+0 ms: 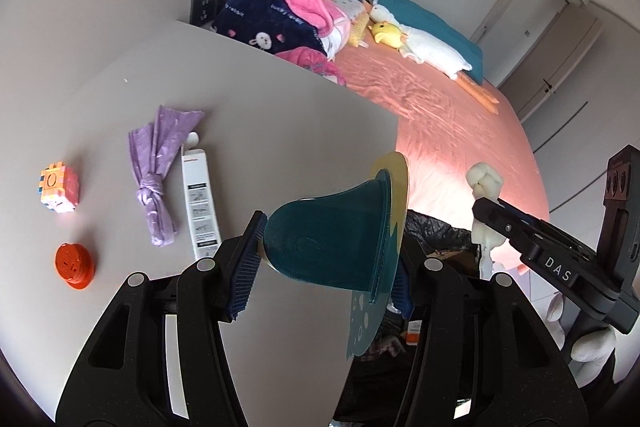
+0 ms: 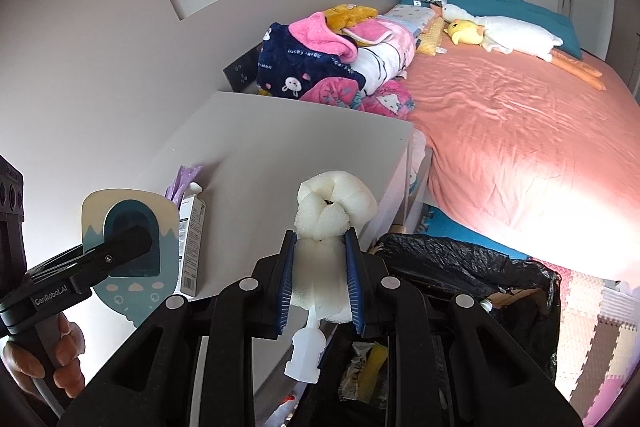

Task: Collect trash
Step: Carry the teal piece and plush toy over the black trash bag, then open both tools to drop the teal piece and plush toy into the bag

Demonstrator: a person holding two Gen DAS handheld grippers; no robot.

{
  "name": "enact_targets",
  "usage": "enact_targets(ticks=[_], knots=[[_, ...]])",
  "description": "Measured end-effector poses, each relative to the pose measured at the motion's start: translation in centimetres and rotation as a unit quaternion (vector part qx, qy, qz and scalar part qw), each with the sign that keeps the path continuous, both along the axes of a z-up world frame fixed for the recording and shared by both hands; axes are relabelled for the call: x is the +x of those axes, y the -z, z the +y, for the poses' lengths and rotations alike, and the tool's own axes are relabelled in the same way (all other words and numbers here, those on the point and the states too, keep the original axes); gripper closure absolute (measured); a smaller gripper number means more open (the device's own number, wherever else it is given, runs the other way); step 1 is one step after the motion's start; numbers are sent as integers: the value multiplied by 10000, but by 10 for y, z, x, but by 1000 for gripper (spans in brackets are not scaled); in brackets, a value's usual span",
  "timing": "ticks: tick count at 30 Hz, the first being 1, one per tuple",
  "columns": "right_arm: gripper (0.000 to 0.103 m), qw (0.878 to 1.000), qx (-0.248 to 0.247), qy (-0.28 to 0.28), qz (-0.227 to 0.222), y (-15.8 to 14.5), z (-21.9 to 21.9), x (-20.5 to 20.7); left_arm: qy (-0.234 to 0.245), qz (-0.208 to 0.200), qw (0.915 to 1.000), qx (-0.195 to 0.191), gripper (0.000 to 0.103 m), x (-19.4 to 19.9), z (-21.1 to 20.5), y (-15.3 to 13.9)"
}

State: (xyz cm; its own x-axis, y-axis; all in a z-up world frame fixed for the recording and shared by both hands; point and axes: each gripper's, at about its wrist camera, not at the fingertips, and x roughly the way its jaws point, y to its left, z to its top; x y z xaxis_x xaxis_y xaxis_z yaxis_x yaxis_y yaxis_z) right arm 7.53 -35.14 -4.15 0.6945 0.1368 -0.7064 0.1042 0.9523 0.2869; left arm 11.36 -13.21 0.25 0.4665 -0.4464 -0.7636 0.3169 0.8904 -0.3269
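My left gripper [image 1: 324, 267] is shut on a teal plastic blister pack [image 1: 332, 239] with a cream and teal backing card, held above the edge of the grey table [image 1: 280, 131]. My right gripper [image 2: 320, 239] is shut on a white foam brush head [image 2: 332, 203] whose white plastic handle [image 2: 306, 351] hangs below the fingers. A bin lined with a black trash bag [image 2: 460, 259] stands just beyond and below both grippers, with wrappers inside. The right wrist view shows the left gripper [image 2: 132, 241] with the blister pack [image 2: 136, 287]. In the left wrist view, the right gripper [image 1: 492, 215] holds the foam [image 1: 486, 179].
On the table lie a knotted purple cloth [image 1: 154, 167], a long white box [image 1: 200, 203], a colourful cube [image 1: 60, 191] and an orange round object [image 1: 74, 265]. A bed with a pink sheet [image 2: 520, 131], blankets and plush toys stands behind the bin. A hand [image 2: 60, 359] grips the left handle.
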Motion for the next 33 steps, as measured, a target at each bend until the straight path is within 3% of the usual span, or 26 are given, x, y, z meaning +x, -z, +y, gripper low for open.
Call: enact_targets(ticks=[17, 33], knots=[[78, 9990, 33, 439, -76, -2, -56, -42, 819, 1, 9966, 79, 50, -19, -83, -4], [78, 9960, 87, 890, 19, 2, -101, -73, 1676, 174, 9855, 177, 50, -36, -146, 3]])
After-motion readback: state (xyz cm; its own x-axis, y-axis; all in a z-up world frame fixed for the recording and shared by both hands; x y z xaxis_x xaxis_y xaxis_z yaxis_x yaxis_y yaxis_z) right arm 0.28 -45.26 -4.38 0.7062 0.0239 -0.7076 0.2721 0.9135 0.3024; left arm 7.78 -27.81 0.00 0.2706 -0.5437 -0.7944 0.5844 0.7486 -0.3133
